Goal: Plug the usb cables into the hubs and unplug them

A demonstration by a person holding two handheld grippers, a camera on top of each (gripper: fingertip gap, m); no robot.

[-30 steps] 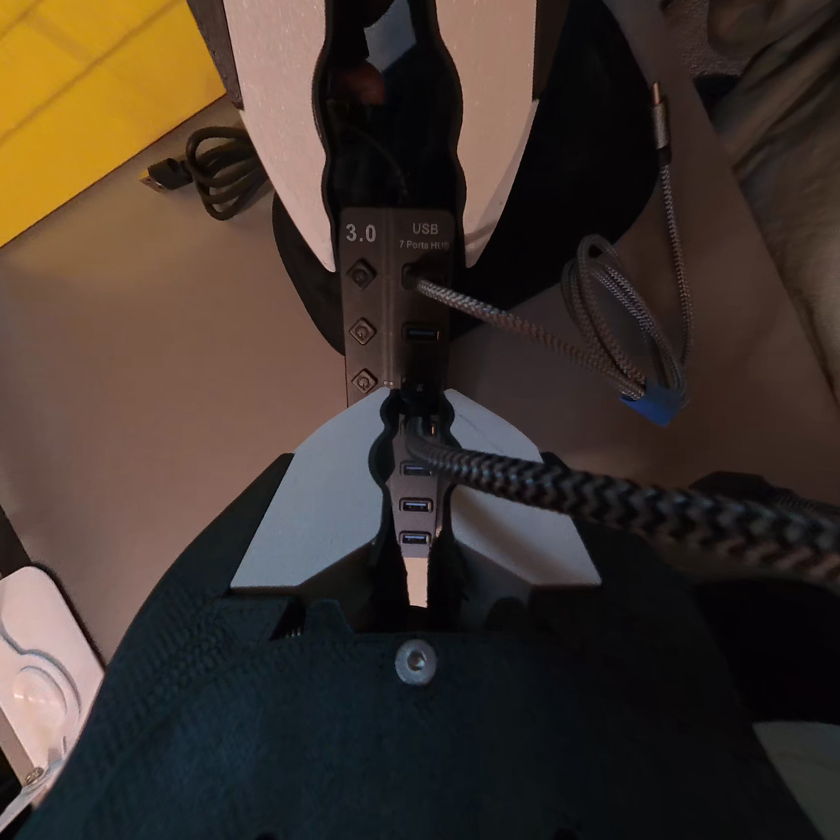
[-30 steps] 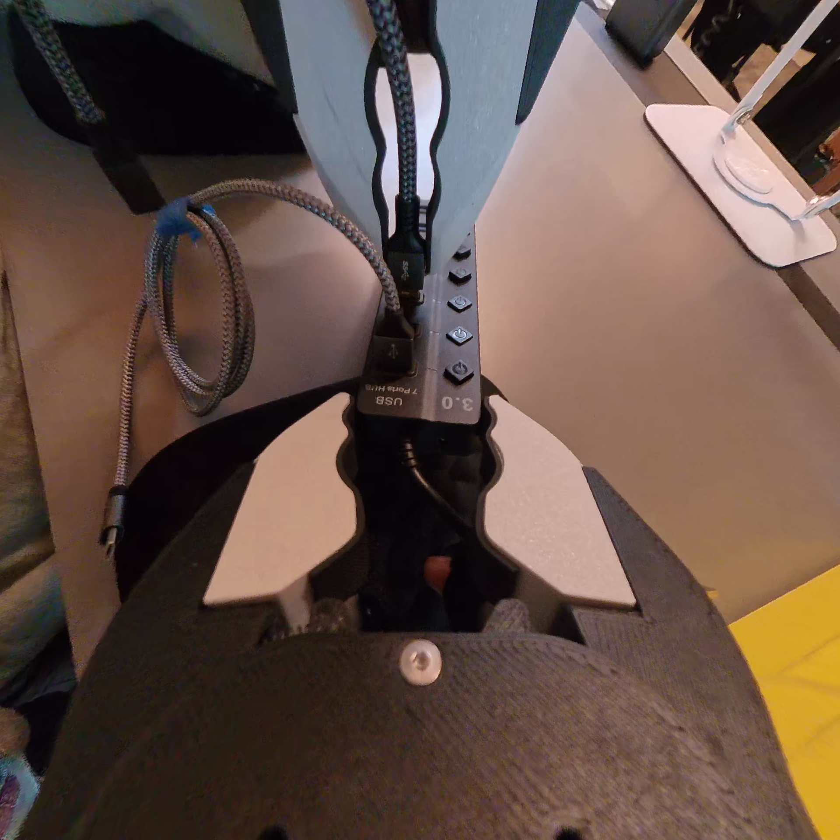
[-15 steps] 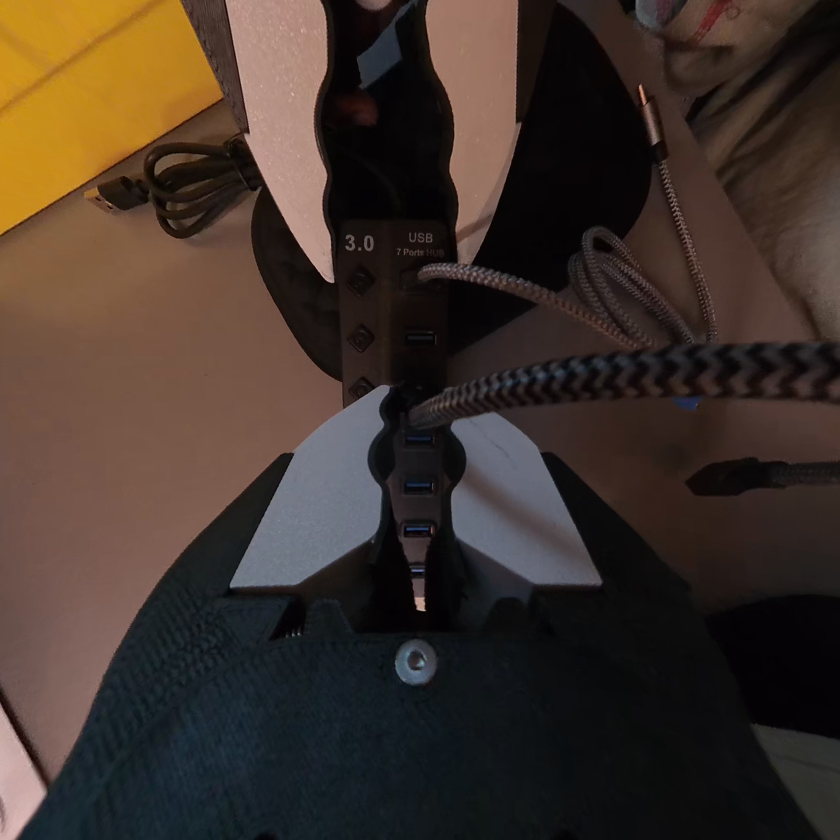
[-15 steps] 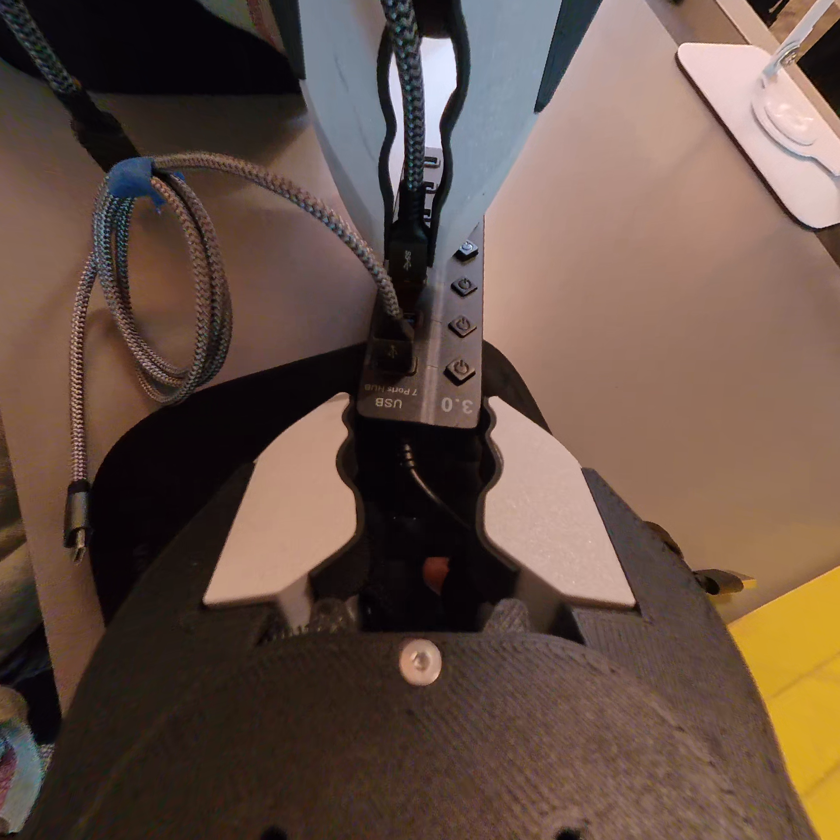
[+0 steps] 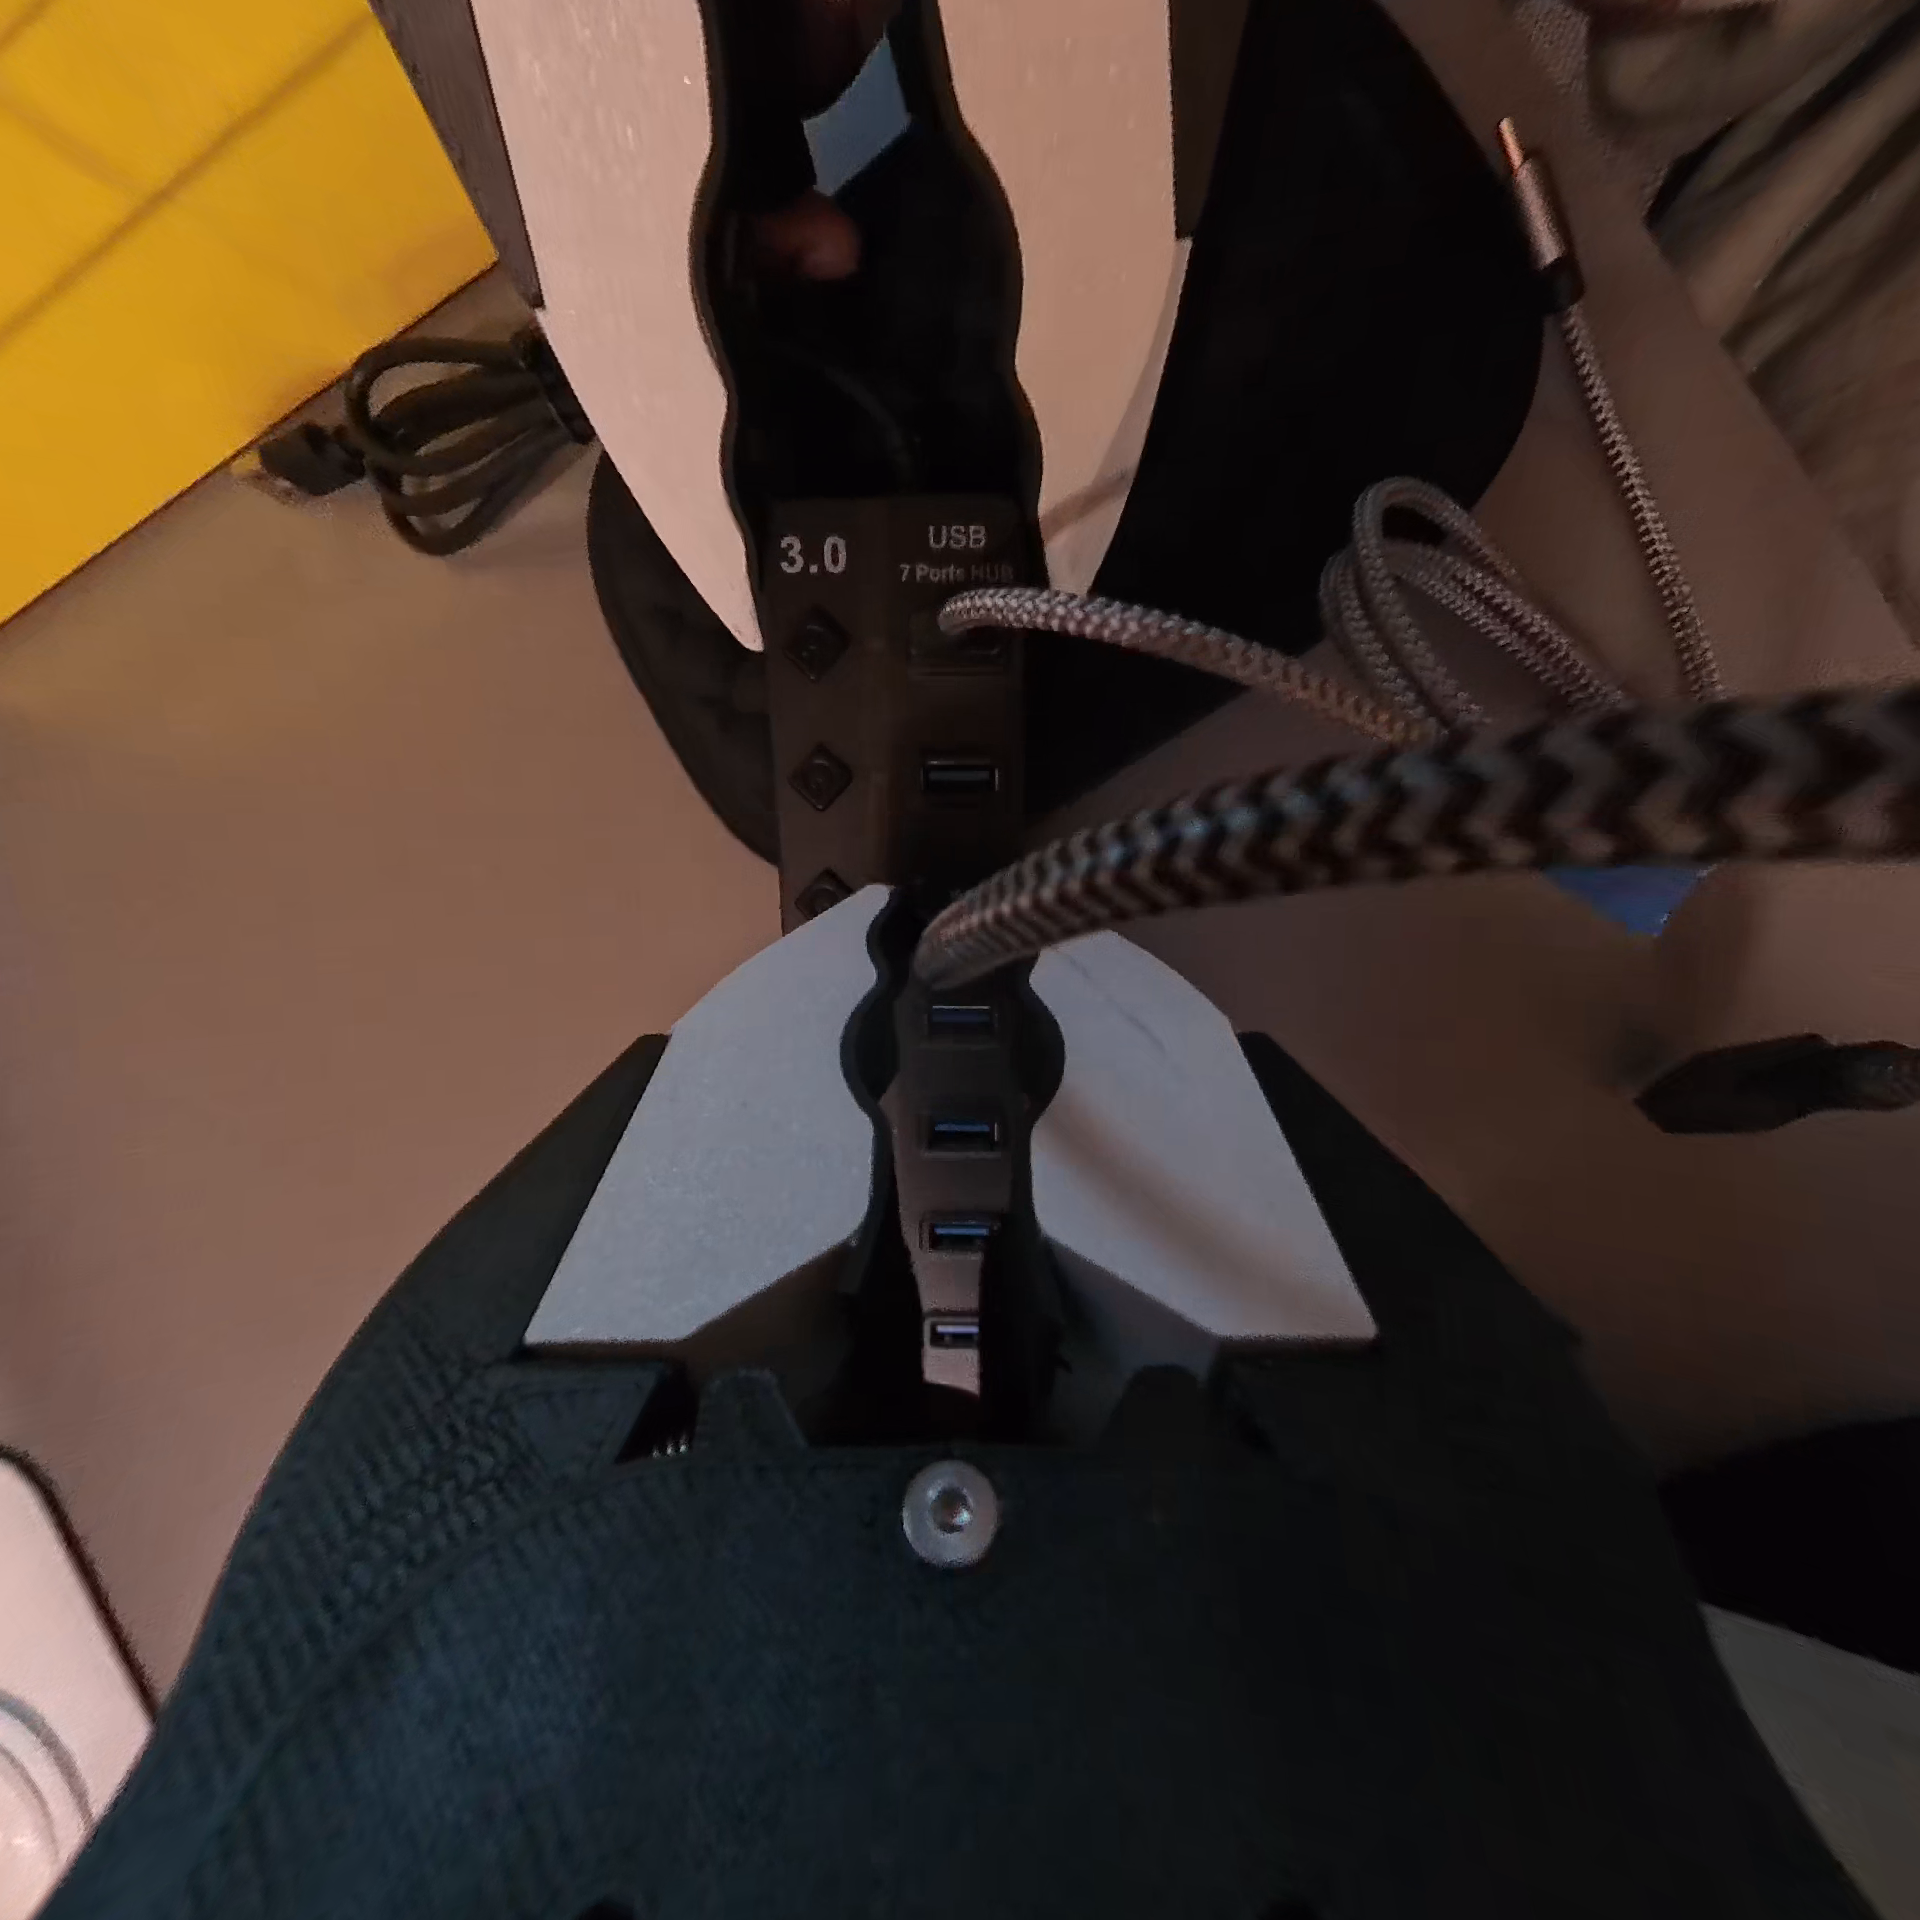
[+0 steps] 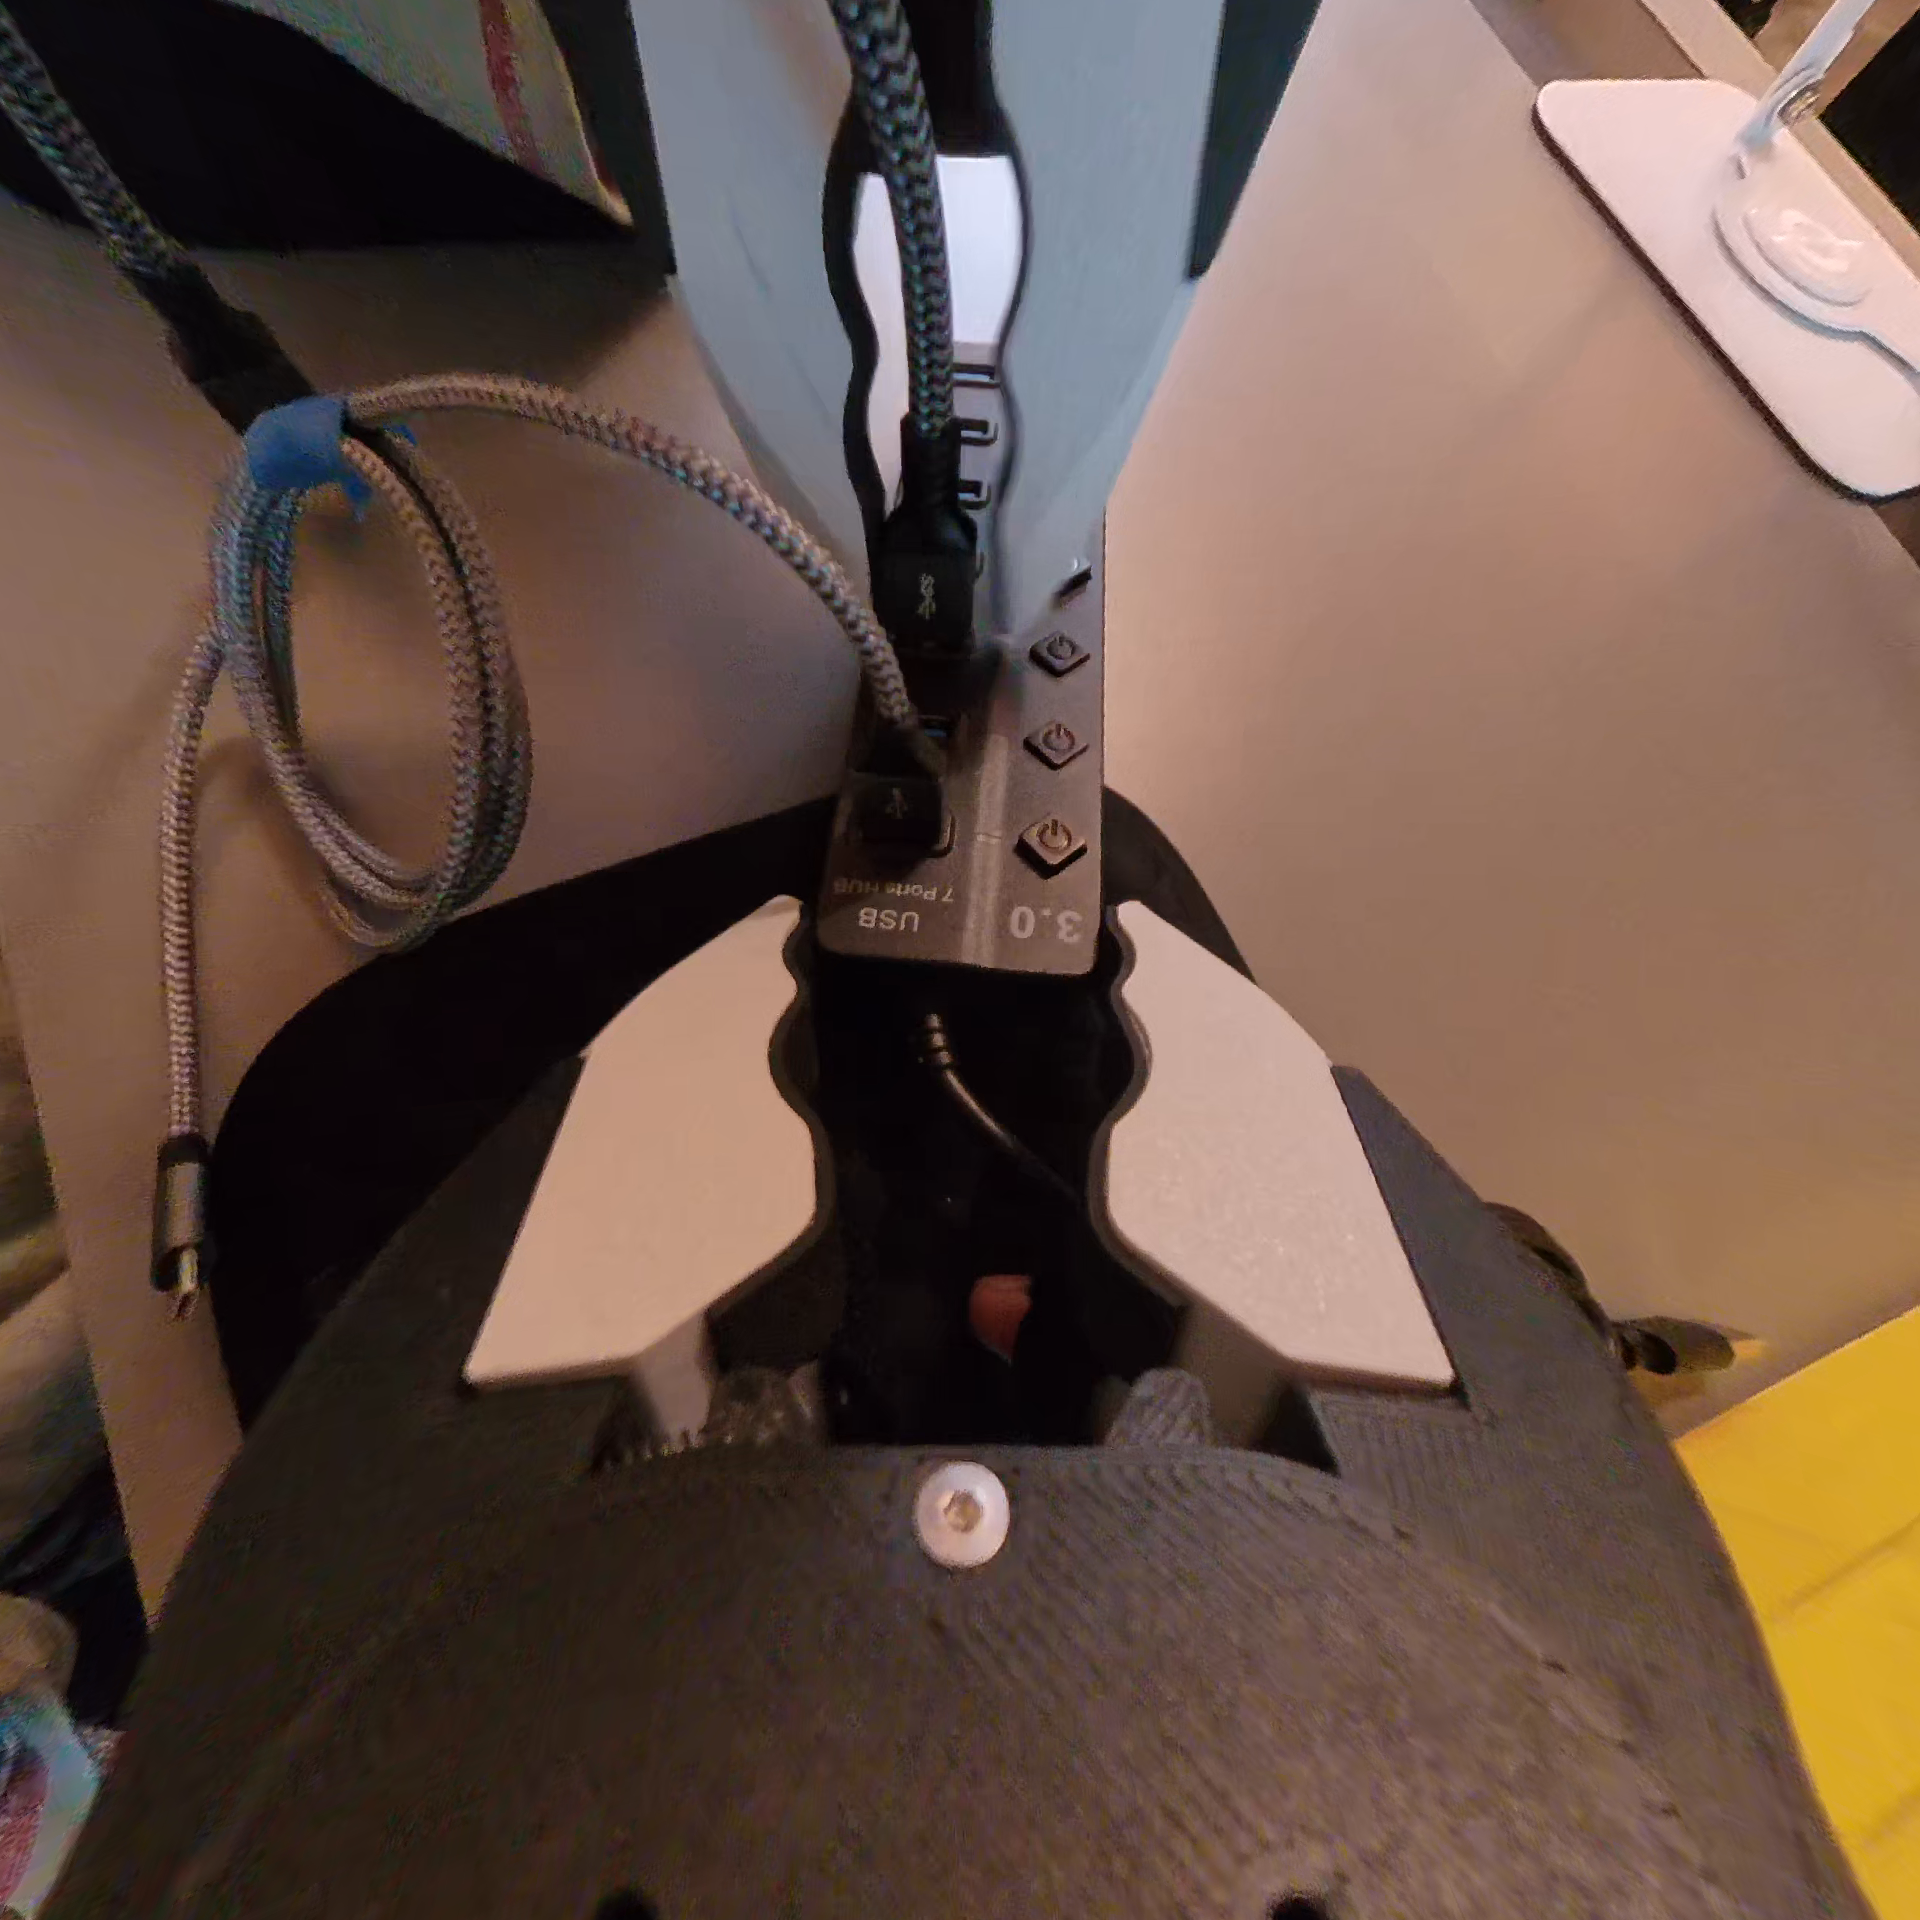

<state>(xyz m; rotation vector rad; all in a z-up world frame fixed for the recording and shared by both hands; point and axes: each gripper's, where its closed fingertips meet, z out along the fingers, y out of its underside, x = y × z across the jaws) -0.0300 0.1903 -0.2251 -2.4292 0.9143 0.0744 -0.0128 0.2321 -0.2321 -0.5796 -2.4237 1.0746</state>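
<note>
The hub is a long black bar lying on the tan table. The right gripper squeezes the hub's end with the writing. The left gripper is pinched tight on the plug of a thick dark cable over the hub's middle. A gray cable is plugged in near the right gripper, its loops beside the hub.
</note>
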